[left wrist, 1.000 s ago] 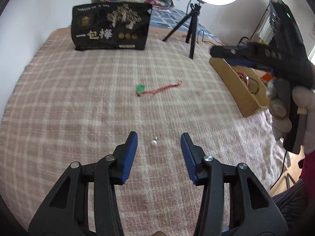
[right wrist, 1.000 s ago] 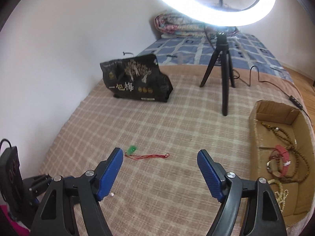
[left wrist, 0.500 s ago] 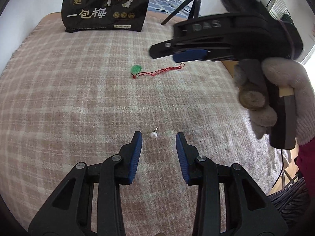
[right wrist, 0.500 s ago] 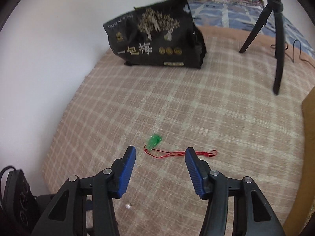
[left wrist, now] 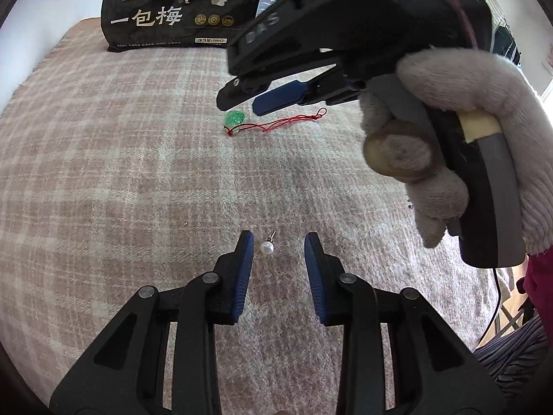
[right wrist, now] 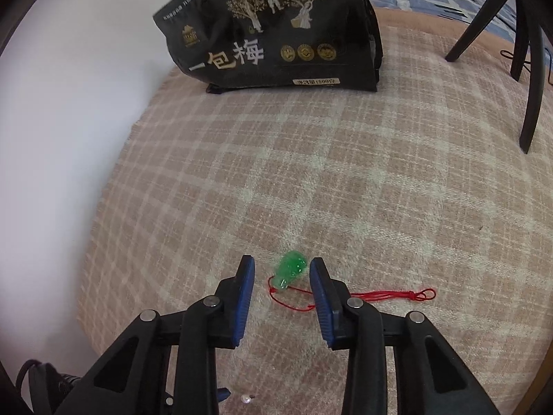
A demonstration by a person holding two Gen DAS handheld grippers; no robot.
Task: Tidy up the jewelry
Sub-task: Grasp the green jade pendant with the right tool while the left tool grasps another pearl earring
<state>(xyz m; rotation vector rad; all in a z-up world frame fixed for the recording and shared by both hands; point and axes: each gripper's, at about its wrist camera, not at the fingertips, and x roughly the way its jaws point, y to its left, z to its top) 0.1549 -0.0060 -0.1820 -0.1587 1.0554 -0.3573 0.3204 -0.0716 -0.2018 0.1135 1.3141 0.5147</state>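
A small pearl stud earring [left wrist: 267, 247] lies on the checked blanket between the blue pads of my left gripper [left wrist: 279, 242]. The jaws are closing and do not touch it; the pearl sits nearer the left pad. A green pendant [right wrist: 291, 269] on a red cord [right wrist: 387, 294] lies between the fingertips of my right gripper [right wrist: 282, 267], whose jaws are closing too, with the pads clear of the pendant. In the left wrist view the right gripper [left wrist: 262, 98], held by a gloved hand [left wrist: 459, 110], hovers just above the pendant [left wrist: 235, 118]. The pearl [right wrist: 245, 399] also shows at the bottom of the right wrist view.
A black printed bag [right wrist: 276, 31] stands at the far side of the blanket [right wrist: 380, 186], near the white wall [right wrist: 69, 103]. Black tripod legs [right wrist: 532, 79] stand at the right. A cable [left wrist: 495, 297] hangs off the bed's right edge.
Both grippers have narrowed and come down toward the blanket. The right one swung left and down over the green pendant; the left one has settled around the pearl earring.
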